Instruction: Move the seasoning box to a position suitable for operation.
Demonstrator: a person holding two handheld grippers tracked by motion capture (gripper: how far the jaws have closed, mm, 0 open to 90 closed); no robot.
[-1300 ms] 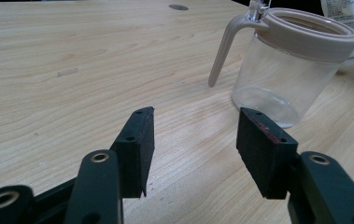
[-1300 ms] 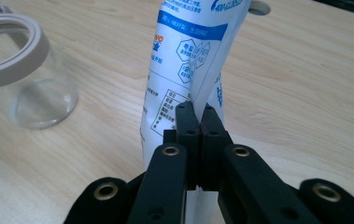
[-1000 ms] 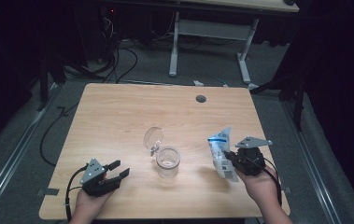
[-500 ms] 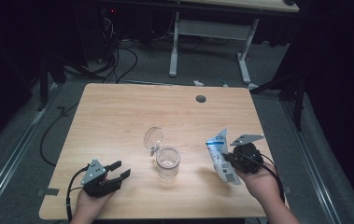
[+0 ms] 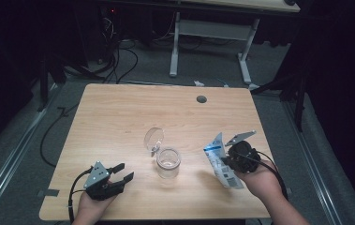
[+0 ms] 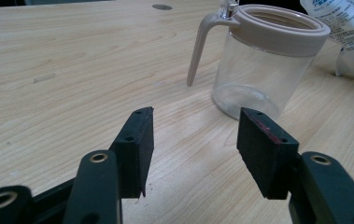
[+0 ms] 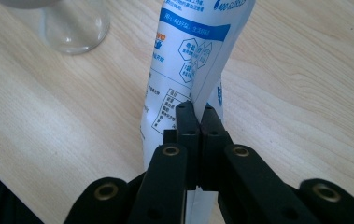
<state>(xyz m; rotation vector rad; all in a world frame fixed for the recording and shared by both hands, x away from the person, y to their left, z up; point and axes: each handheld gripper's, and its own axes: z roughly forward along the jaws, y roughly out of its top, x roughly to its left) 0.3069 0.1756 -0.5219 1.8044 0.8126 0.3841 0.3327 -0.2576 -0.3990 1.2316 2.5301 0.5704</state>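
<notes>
While left tongs (image 6: 193,154) gape empty — right tongs (image 7: 198,123) pinch pouch (image 7: 188,60).

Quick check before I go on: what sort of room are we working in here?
Probably a lab or recording workspace, not a kitchen: a bare wooden table with a cable port, loose cables across the grey floor, and another adjustable desk's frame behind in the dark.

The left gripper (image 5: 121,172) rests low with jaws apart, while the right gripper (image 5: 226,161) has jaws pinched together.
</notes>
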